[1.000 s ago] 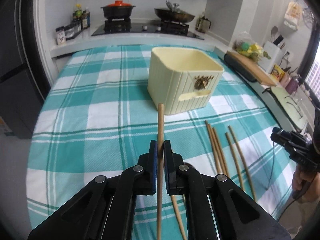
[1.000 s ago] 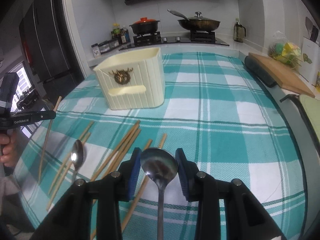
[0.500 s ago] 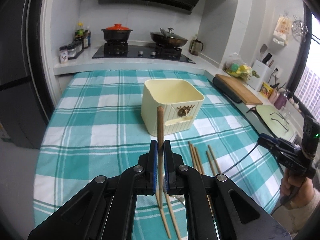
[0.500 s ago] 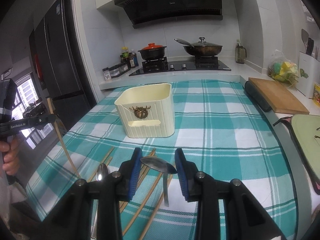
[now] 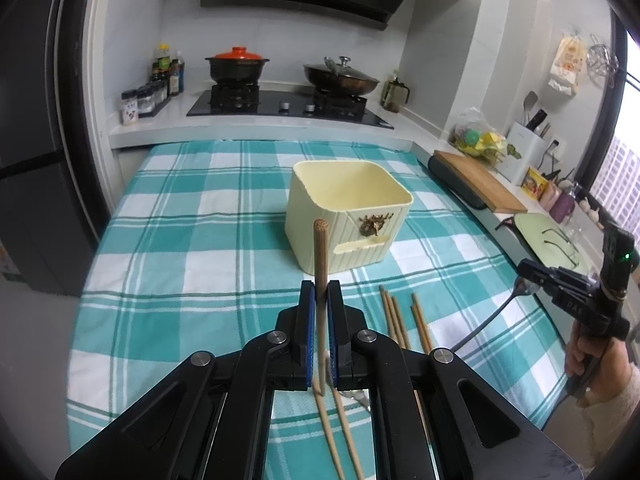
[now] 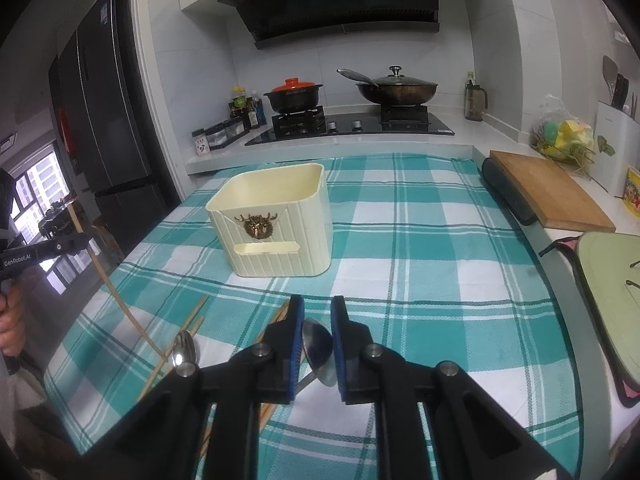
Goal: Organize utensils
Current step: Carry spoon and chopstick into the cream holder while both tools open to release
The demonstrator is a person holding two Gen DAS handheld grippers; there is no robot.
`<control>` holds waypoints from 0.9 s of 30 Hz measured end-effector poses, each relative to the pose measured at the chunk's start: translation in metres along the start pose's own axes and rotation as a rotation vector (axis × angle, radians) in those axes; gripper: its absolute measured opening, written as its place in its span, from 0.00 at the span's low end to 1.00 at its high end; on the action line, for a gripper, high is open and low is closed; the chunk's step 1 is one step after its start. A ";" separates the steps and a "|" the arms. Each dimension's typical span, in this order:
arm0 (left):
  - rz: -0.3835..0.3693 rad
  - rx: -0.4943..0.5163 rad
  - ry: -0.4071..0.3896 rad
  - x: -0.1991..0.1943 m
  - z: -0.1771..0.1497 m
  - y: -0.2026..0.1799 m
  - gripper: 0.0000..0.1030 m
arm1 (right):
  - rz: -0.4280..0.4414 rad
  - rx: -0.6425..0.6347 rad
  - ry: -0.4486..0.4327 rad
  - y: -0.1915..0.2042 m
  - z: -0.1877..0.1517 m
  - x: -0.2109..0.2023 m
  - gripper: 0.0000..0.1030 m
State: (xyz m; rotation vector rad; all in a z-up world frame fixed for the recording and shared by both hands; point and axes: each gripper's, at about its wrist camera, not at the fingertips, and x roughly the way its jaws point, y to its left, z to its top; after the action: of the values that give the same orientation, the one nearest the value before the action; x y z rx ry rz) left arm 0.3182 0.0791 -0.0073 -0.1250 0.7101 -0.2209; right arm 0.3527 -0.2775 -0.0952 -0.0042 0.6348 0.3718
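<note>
While both grippers hang above the checked tablecloth [image 5: 180,240], the left gripper [image 5: 320,300] is clamped tight on one wooden chopstick [image 5: 320,256], which stands nearly upright between the blue pads, top end at 12 o'clock, lower tip just off the cloth. At 12 o'clock beyond it sits the cream utensil box [image 5: 348,212], open top, brass emblem on its front. More loose chopsticks [image 5: 394,316] lie on the cloth at 2 o'clock of the left gripper, others run under it at 6 o'clock. Right gripper [image 6: 317,332]: jaws closing, narrow, with a metal spoon [image 6: 318,346] between them, bowl pinched by the pads, handle slanting down toward 7 o'clock. A second spoon [image 6: 185,348] lies on the cloth at 9 o'clock of it, beside more chopsticks. Utensil box is at 11 o'clock of the right gripper, well apart. Stove [image 6: 352,124] with pots at the back, cutting board [image 6: 548,192] at 2 o'clock.
</note>
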 end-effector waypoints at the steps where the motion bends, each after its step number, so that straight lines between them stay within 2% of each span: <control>1: 0.000 0.001 -0.002 -0.001 0.001 0.000 0.04 | -0.007 -0.011 -0.004 0.000 0.001 -0.002 0.11; 6: -0.004 0.006 -0.009 -0.003 0.010 -0.002 0.04 | -0.022 -0.054 -0.039 0.005 0.017 -0.013 0.08; 16: -0.044 -0.010 -0.023 -0.009 0.039 -0.003 0.04 | -0.055 -0.139 -0.102 0.024 0.056 -0.020 0.07; 22: -0.061 0.002 -0.051 -0.013 0.081 -0.011 0.04 | -0.059 -0.174 -0.138 0.035 0.094 -0.015 0.07; 27: -0.077 0.012 -0.072 -0.007 0.132 -0.020 0.04 | -0.065 -0.202 -0.159 0.044 0.138 -0.001 0.07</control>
State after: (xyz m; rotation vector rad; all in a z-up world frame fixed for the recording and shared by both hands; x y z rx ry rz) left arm 0.3971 0.0667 0.1000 -0.1484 0.6324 -0.2929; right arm 0.4168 -0.2211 0.0217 -0.1862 0.4374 0.3679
